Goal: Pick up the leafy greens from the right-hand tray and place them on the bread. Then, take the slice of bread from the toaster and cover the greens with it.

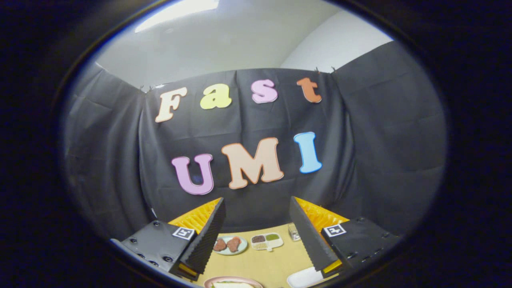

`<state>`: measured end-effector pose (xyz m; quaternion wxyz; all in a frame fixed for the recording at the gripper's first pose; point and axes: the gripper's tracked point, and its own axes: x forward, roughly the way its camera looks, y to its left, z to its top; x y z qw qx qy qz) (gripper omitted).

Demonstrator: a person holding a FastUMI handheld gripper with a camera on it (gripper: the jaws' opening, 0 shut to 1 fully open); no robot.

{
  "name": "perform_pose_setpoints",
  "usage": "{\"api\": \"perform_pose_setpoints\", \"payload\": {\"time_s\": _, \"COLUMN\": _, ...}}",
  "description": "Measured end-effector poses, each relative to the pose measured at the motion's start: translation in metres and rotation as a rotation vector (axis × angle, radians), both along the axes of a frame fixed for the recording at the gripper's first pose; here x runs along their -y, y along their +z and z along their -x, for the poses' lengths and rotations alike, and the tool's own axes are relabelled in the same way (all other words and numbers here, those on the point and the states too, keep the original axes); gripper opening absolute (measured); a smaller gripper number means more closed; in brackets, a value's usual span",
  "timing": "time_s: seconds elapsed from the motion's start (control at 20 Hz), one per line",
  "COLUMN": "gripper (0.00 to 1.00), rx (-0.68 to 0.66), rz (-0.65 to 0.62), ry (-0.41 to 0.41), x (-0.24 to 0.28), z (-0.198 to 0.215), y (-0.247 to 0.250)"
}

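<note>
The hand-held gripper (pixel 256 236) hung wide open and empty above the tan wooden surface (pixel 272 262). A round pink plate (pixel 233 281) holding pale bread with green on it sat just below the fingers. Judging so, fetching the toaster slice came next, wherever that stood.

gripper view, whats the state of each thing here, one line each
gripper: open, fingers wide apart, nothing between them
round plate: on the table beyond the fingers, holds two brown pieces
divided tray: beside the round plate, compartments filled
pink plate: low between the fingers, bread on it
white tray: by the right finger, contents hidden
small glass: upright, beyond the divided tray
</note>
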<state>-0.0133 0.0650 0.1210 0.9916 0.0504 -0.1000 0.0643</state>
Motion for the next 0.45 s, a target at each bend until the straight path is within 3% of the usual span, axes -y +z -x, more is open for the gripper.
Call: {"api": "perform_pose_setpoints", "payload": {"time_s": 0.45, "gripper": 1.0, "rx": 0.006, "rz": -0.029, "ry": -0.021, "x": 0.0035, "z": 0.0075, "y": 0.0047}}
